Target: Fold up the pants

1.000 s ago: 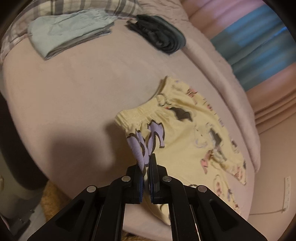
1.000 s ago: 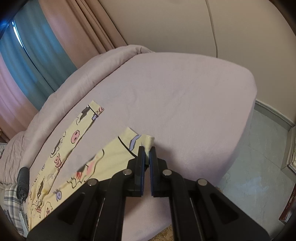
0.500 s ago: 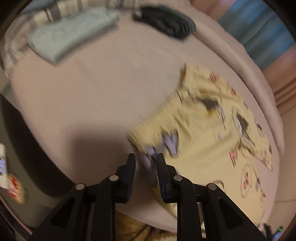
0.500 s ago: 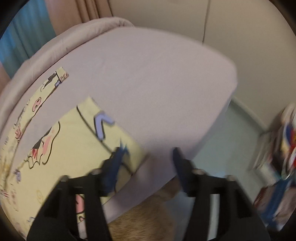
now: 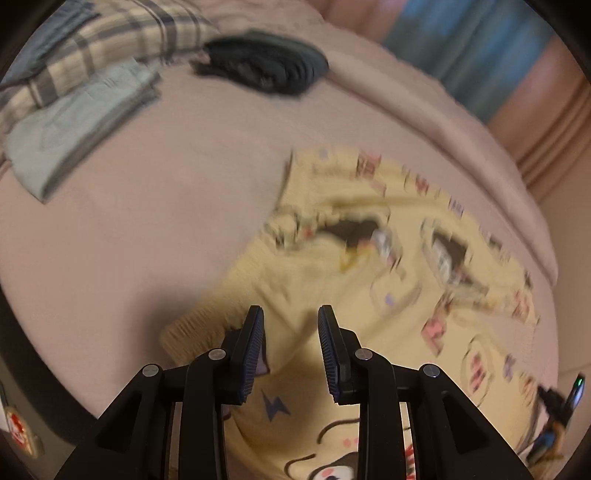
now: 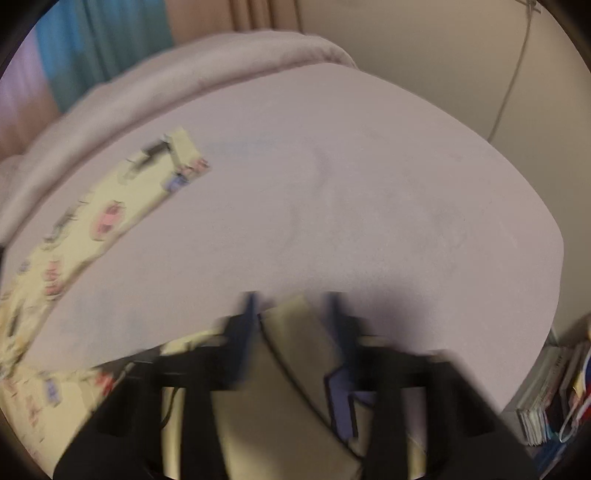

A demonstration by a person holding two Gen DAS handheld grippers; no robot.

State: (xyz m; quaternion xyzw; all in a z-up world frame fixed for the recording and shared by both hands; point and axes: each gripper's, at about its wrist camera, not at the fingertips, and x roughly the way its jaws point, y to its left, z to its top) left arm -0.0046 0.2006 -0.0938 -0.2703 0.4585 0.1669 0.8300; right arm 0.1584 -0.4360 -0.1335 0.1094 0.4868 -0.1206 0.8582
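Yellow cartoon-print pants (image 5: 369,280) lie spread on the pink bed sheet (image 5: 129,240). My left gripper (image 5: 290,314) hovers over the waistband corner. Its jaws are opening, and the cloth lies under and between them without being pinched. In the blurred right wrist view one pant leg (image 6: 110,218) runs along the left of the bed. The hem (image 6: 295,332) of the other leg sits between the fingers of my right gripper (image 6: 291,299). Those jaws are closing, and a gap still shows beside the cloth.
A folded pale green garment (image 5: 74,122) and a folded dark garment (image 5: 266,70) rest at the far end, beside a plaid pillow (image 5: 110,33). A rolled duvet (image 6: 184,74) lines the far edge. Books (image 6: 546,391) are stacked on the floor by the bed's corner.
Both grippers were shut on the pants a second ago and have let go. The left jaws have spread over the waistband. The right jaws opened wide, then narrowed around the leg hem.
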